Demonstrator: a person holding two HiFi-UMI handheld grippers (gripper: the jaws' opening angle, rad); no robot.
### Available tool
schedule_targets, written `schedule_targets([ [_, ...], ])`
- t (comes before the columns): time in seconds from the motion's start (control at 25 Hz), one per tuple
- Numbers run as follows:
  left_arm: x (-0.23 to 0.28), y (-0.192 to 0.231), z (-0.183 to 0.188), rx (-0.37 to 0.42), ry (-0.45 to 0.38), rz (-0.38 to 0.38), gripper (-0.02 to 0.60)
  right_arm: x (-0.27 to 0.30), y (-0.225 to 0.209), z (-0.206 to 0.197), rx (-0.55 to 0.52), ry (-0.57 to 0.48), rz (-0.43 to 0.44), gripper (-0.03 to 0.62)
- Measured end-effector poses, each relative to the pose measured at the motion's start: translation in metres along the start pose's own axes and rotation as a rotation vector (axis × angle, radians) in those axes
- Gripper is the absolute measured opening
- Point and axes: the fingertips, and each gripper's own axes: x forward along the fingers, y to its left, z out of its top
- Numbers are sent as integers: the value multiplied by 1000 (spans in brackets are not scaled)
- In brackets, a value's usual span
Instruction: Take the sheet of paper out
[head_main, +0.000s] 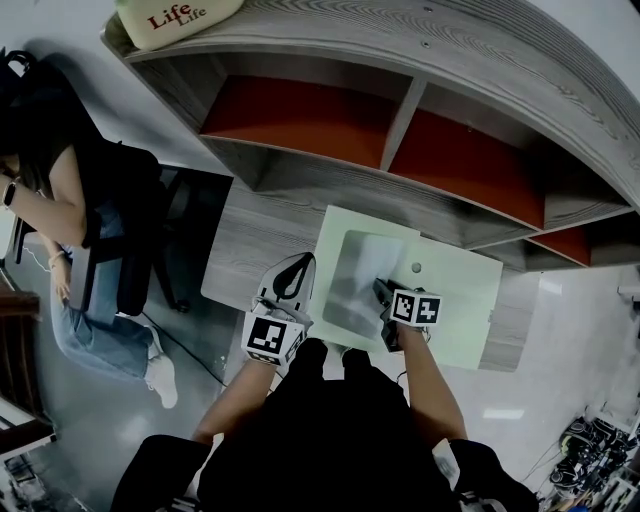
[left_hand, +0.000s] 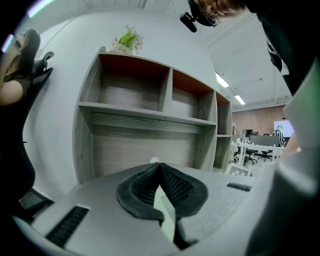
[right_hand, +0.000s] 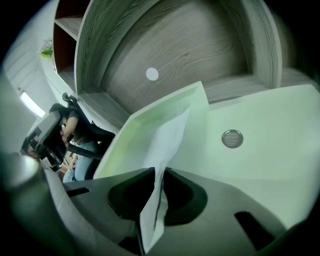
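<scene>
Grey wood-grain desk (head_main: 245, 250) below a shelf unit (head_main: 420, 60) with red-backed compartments; open office beyond. We found the pale green folder (head_main: 465, 295) lying flat on the desk. The sheet of paper (head_main: 365, 270) sat across the folder's left half, its near edge drawn out toward the person.

The left gripper (head_main: 298, 270) was clenched on the folder's left edge. The right gripper (head_main: 384, 292) was clamped on the sheet's near edge, with the paper pinched between its pads.

We judged the step to be the start of the pull: grip made, sheet not yet clear of the folder. The next move, in our view, called for a steady draw toward the person while the left gripper kept the folder from sliding. Care would be needed not to crease the sheet.

The head view gave the layout of both tools. Only the right gripper view showed the pinch itself. Only the left gripper view showed the green edge between its own jaws.
</scene>
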Motion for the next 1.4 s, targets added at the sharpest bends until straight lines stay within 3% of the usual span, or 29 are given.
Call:
schedule_targets([
  [0.12, -4, -1, -1, 3, 5, 0, 6, 2, -4, -1, 5, -12, -28, 36],
  [0.8, -4, -18, 1, -26, -17, -37, 5, -26, -20, 5, 14, -54, -55, 26],
  [1.0, 3, -31, 4, -8, -15, -66, 6, -48, -32, -1, -67, -52, -103, 26],
  [1.4, 10, -44, 10, 0, -17, -102, 5, -115, -33, 15, -308, -142, -301, 26],
])
